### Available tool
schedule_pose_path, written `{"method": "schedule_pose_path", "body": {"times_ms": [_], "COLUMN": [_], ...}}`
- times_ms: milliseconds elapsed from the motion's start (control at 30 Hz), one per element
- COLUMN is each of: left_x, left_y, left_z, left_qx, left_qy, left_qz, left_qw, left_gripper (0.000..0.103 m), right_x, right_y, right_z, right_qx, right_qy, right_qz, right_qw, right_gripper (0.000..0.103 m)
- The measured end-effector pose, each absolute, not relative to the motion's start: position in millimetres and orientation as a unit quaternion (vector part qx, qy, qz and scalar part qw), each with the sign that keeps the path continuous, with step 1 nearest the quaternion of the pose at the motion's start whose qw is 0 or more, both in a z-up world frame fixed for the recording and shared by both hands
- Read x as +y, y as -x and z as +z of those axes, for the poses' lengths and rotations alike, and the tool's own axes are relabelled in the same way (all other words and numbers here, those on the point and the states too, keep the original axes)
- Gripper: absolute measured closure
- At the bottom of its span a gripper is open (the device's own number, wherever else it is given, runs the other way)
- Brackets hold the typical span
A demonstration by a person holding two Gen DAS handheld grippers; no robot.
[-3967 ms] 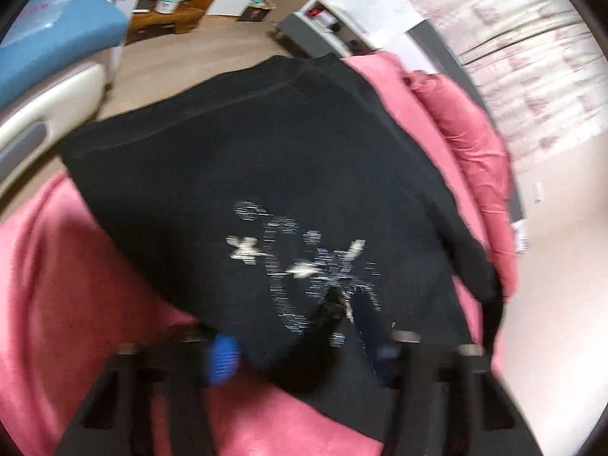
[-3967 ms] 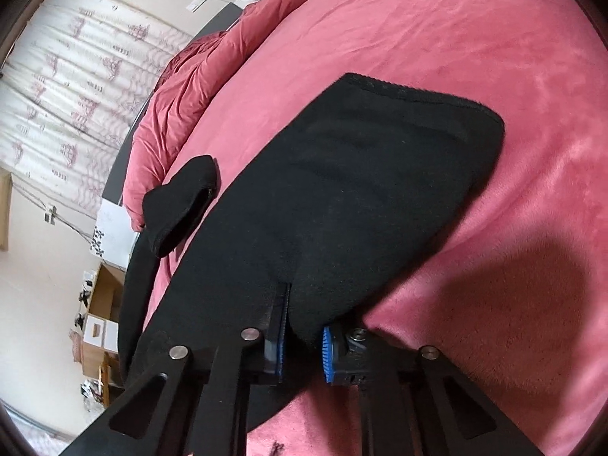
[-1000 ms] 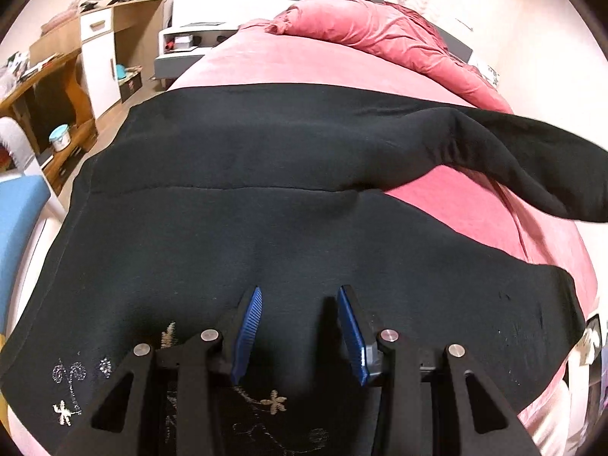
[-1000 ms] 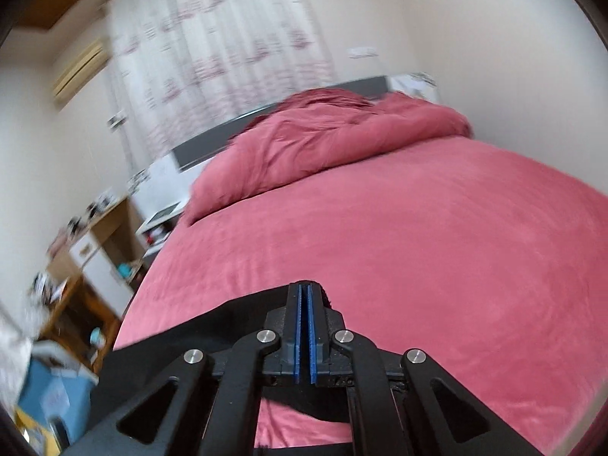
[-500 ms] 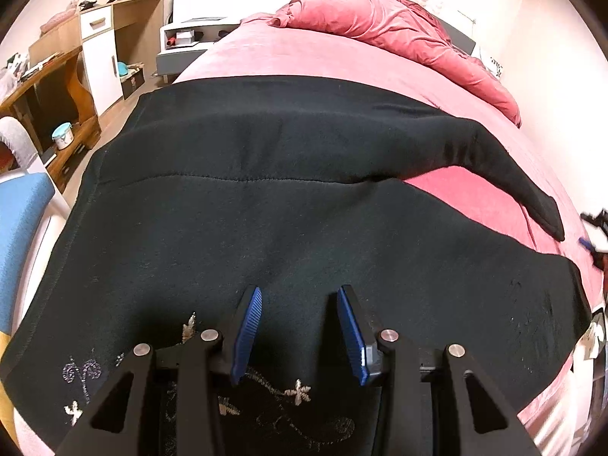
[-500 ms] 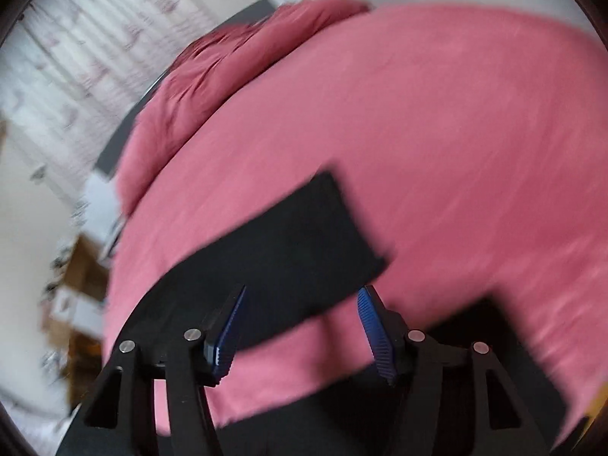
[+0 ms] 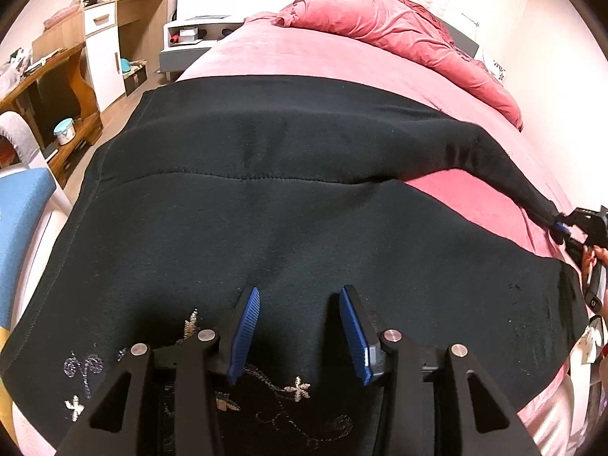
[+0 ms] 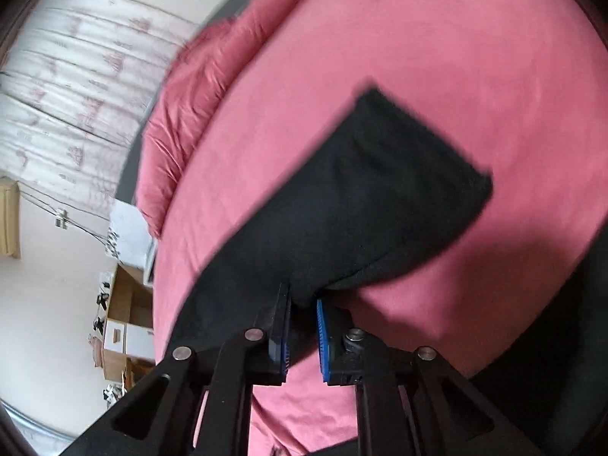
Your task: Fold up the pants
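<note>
Right gripper has now clenched the pants leg; left gripper fingers remain released.

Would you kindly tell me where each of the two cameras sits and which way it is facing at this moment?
Left wrist: rides the left gripper, low over the black pants, facing up the pink bed toward the headboard; its jaws stand open and empty.
Right wrist: rides the right gripper, looking along a pant leg across the bed; its jaws are closed on the leg's edge.
Shared: the same pants and bed; the right gripper also appears at the left view's right edge.
</note>
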State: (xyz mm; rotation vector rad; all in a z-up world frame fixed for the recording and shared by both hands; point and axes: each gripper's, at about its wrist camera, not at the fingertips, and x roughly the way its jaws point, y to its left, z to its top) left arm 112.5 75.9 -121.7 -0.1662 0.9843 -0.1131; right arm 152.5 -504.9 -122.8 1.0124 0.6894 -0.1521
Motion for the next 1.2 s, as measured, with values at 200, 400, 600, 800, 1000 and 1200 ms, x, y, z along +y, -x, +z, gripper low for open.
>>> {"method": "schedule_pose_path", "body": {"times_ms": [200, 400, 600, 800, 1000, 1200], "left_x": [86.3, 105.5, 124.8, 120.7, 116.8, 114.9], "left_y": [-109.8, -109.9, -114.7, -118.3, -129.1, -140.2], "left_z": [-117.0, -110.9, -116.0, -120.6, -115.7, -109.8], "left_qx": [0.469, 0.465, 0.474, 0.482, 0.484, 0.477], "left_qy": [0.092, 0.113, 0.118, 0.121, 0.108, 0.094], "left_qz": [-0.067, -0.055, -0.031, -0.024, -0.021, -0.014], "left_qw": [0.876, 0.877, 0.872, 0.868, 0.868, 0.874], "left_gripper": [0.058, 0.058, 0.058, 0.058, 0.057, 0.057], "right_x": [-534.6, -525.8, -570.3, -593.8, -578.2, -506.5], "right_y": [-148.0, -146.7, -126.0, -132.1, -127.7, -125.9], "right_z": [-82.0, -115.2, -131.6, -128.9, -117.9, -85.9], "right_qx": [0.321, 0.4, 0.317, 0.317, 0.375, 0.376], "right_qy": [-0.417, -0.356, -0.491, -0.48, -0.321, -0.213], "right_qz": [-0.106, -0.129, -0.144, -0.166, -0.295, -0.238], "right_qw": [0.844, 0.835, 0.798, 0.801, 0.818, 0.87], "right_gripper": [0.091, 0.065, 0.047, 0.092, 0.06, 0.053]}}
